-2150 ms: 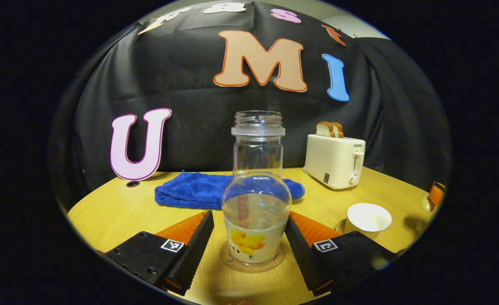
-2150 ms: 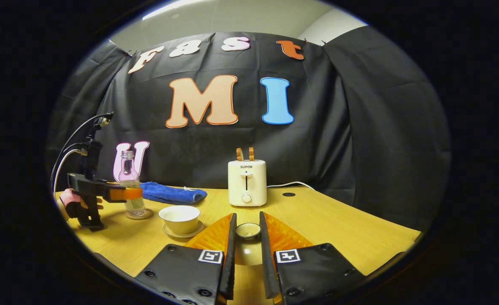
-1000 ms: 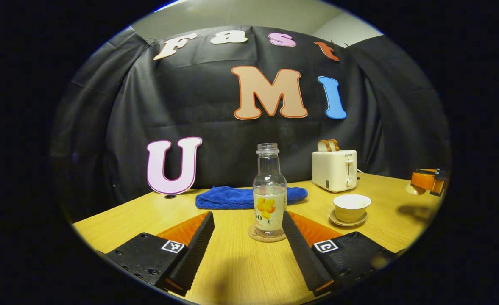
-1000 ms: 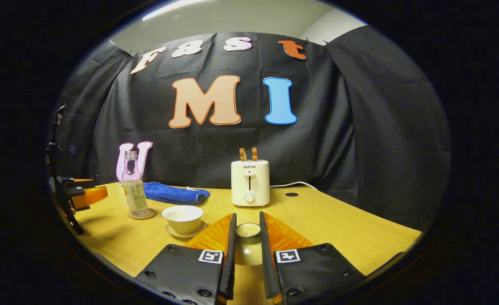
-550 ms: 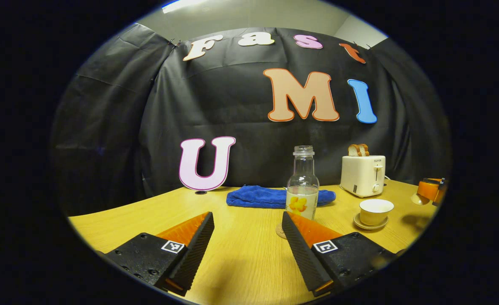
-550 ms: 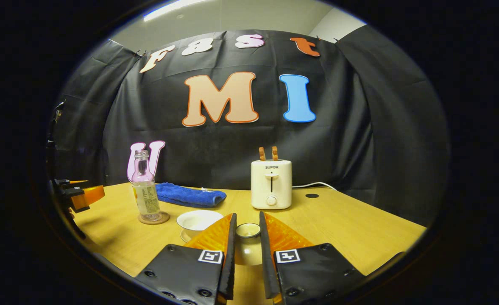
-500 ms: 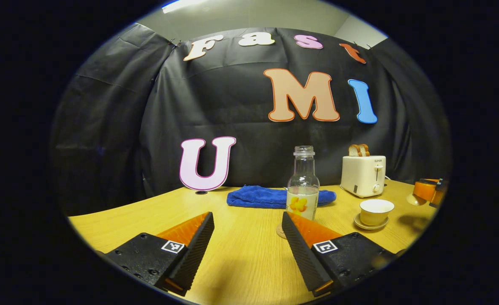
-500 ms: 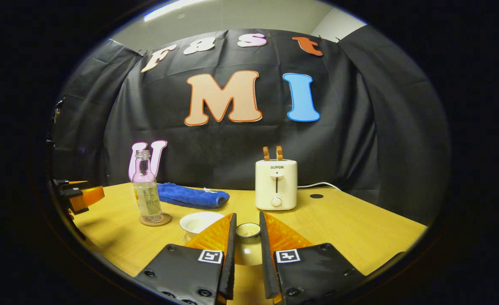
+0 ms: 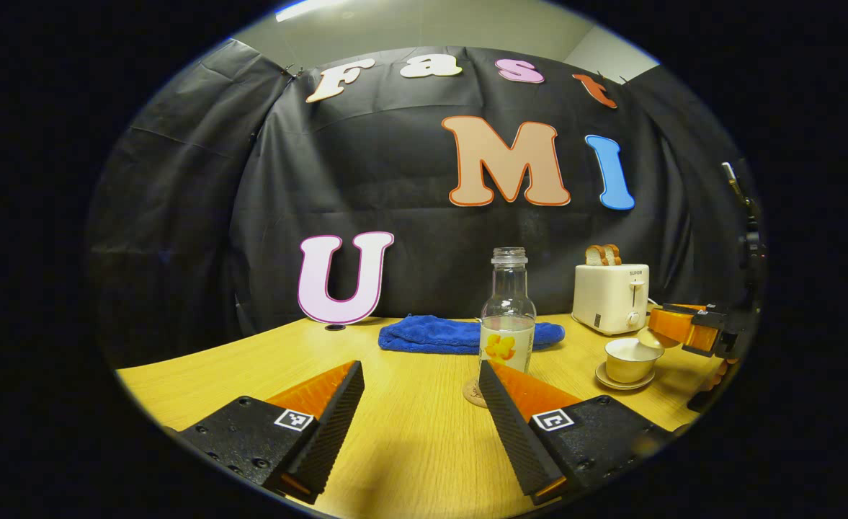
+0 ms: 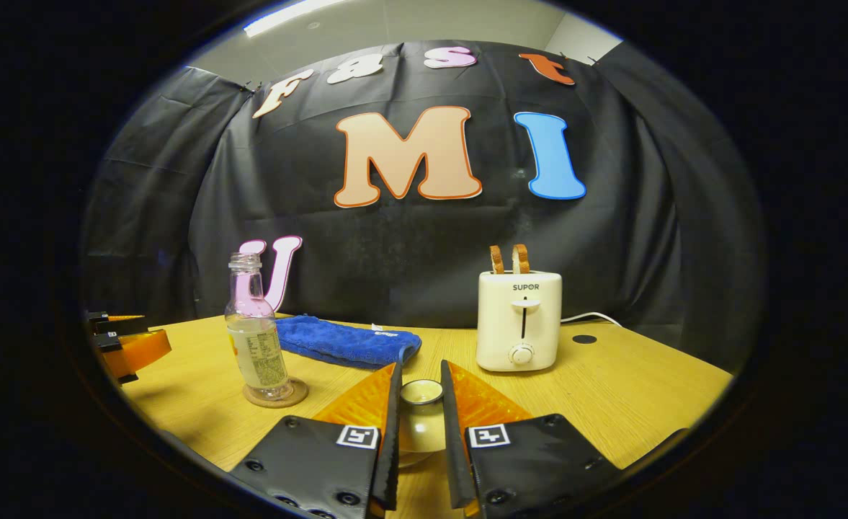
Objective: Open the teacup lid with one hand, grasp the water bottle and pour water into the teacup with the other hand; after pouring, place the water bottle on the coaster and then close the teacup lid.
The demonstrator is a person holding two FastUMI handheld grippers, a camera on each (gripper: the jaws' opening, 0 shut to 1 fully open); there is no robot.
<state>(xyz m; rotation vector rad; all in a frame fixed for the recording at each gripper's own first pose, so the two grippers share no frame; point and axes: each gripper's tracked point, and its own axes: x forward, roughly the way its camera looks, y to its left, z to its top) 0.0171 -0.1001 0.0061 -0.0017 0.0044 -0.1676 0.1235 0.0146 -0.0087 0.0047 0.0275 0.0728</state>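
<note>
A clear glass water bottle [image 9: 508, 317] with a flower label stands upright on a round coaster [image 9: 472, 393], partly filled. My left gripper [image 9: 418, 375] is open a short way in front of it, with nothing between its fingers. In the right gripper view the bottle [image 10: 256, 339] and coaster [image 10: 277, 395] are at the left. My right gripper [image 10: 419, 380] is shut on the knob of the white teacup lid [image 10: 421, 391]. In the left gripper view the right gripper [image 9: 686, 328] holds the lid [image 9: 645, 339] at the rim of the white teacup [image 9: 627, 360] on its saucer [image 9: 619, 380]; whether they touch is unclear.
A blue towel [image 9: 467, 335] lies behind the bottle. A white toaster [image 10: 519, 321] with bread slices stands at the back, its cord trailing right. The left gripper [image 10: 127, 347] shows at the left edge over the wooden table [image 10: 647, 389].
My left gripper has drawn back from the bottle, which stays on the coaster. My right gripper has carried the lid leftward to the teacup.
</note>
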